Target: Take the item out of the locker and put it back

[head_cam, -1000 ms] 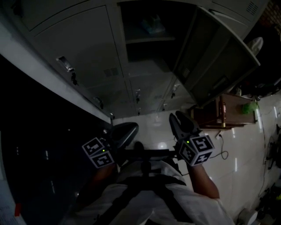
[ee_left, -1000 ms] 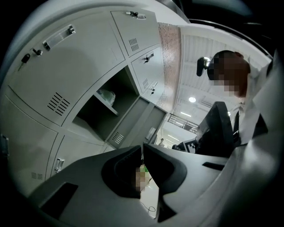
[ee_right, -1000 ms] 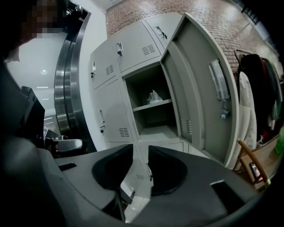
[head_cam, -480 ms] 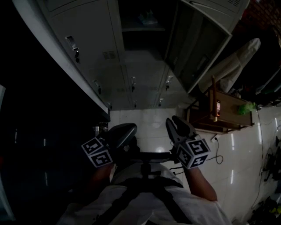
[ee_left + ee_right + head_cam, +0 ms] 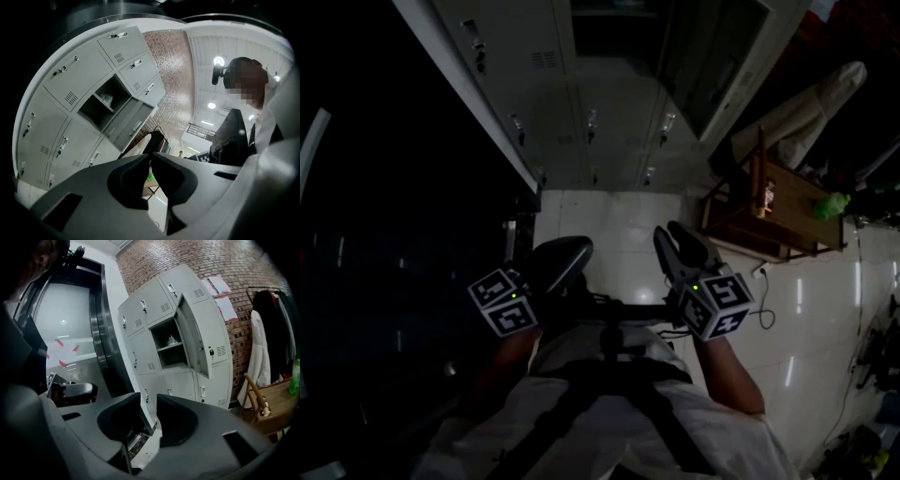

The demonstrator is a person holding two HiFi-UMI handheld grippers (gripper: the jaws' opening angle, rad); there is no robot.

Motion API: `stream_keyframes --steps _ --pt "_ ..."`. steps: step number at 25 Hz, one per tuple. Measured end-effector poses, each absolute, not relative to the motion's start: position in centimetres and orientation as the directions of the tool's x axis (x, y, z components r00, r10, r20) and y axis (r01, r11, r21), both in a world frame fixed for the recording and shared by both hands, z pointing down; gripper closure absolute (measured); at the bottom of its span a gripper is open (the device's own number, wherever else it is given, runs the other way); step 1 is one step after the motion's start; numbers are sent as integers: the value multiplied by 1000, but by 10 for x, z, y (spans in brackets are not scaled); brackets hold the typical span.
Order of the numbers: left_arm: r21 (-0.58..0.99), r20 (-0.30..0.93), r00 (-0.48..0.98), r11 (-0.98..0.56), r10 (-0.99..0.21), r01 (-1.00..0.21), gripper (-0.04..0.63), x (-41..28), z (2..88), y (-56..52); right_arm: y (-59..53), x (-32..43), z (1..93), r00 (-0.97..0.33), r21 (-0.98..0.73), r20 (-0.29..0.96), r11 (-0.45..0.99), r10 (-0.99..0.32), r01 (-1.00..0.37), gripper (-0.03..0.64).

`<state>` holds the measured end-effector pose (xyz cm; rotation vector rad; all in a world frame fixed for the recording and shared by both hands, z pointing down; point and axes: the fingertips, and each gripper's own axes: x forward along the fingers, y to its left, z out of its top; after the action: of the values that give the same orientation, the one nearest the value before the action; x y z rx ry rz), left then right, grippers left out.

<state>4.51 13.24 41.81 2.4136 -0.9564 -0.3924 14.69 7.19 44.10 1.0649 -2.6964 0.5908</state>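
No writing can be read anywhere (the sheets (image 5: 218, 285) on the brick wall (image 5: 187, 258) are too small).

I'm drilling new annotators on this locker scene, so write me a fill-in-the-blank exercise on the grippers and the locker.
1. The left gripper is ____, with nothing in it.
2. The right gripper has its jaws ____, with nothing between them.
3. One locker has its door standing ____.
4. A pale item lies ____ that locker.

Missing words: shut; apart; open; inside.
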Motion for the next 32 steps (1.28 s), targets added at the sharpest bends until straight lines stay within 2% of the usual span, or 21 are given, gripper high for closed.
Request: stream_keyframes --steps 6,24,29,32 --pt "537 -87 715 -637 -694 -553 594 50 411 143 81 151 432 -731 -289 267 671 -628 -683 518" --pt "564 -76 743 -643 -665 -518 594 15 411 159 102 105 434 -707 -303 295 638 -643 -707 520" --pt "574 -81 755 -650 -650 -498 594 16 413 163 107 101 429 -703 -273 269 648 -658 -711 613" --pt "576 -83 762 -655 -642 -490 594 16 413 164 109 99 425 -707 -258 250 658 -661 -707 615"
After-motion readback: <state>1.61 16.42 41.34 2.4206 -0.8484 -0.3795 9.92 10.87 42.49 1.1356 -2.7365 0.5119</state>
